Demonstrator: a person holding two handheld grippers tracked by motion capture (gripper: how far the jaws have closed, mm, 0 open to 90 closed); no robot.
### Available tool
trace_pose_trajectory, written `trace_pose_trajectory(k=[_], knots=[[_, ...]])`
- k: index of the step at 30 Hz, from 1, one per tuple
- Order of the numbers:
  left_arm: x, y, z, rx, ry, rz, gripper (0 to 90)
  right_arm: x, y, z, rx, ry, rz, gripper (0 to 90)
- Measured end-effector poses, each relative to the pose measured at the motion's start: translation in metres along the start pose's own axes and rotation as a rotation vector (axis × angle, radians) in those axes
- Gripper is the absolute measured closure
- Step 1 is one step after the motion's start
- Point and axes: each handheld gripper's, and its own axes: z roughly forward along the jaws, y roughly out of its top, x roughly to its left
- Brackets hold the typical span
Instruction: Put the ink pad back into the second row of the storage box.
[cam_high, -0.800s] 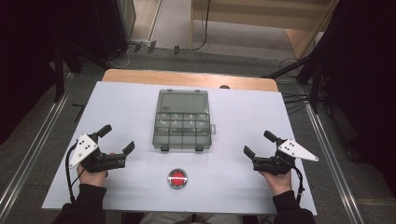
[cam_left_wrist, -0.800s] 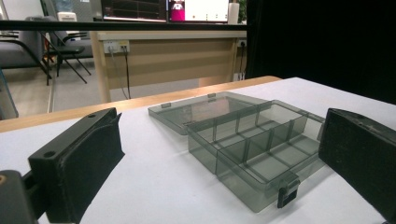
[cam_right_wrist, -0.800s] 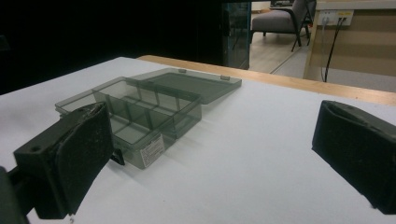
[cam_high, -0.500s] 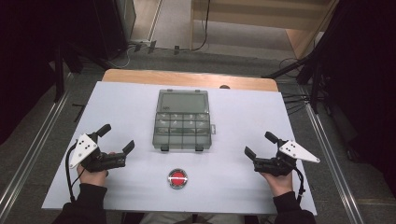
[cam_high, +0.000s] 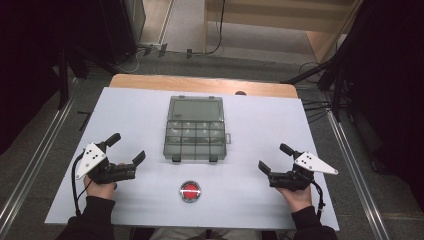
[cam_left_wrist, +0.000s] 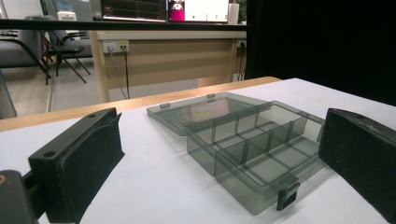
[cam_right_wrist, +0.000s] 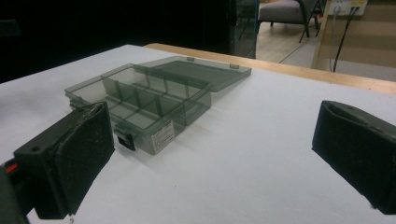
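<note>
High view: both hand-held grippers unmoved, jaws spread.

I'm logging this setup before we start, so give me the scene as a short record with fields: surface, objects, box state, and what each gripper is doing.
surface: white table with a wooden strip along the far edge
objects: grey compartment box; round red button near the front edge
box state: open, lid laid flat behind it, compartments look empty
left gripper: open, holding nothing, left of the box
right gripper: open, holding nothing, right of the box
contact: neither gripper touches the box or the button
</note>
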Motion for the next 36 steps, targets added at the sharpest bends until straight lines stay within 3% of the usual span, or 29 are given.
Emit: trace_pose_trajectory(k=[19, 27, 36], knots=[[0.001, 0.000, 0.000, -0.001, -0.011, -0.020, 0.0, 0.017, -0.005, 0.012, 0.089, 0.075, -0.052, 0.0], [0.001, -0.001, 0.002, 0.026, -0.006, -0.026, 0.0, 0.027, -0.008, 0.019, 0.144, 0.113, -0.093, 0.0], [0.001, -0.001, 0.002, 0.028, -0.009, -0.024, 0.0, 0.044, -0.014, 0.032, 0.269, 0.180, -0.165, 0.0]])
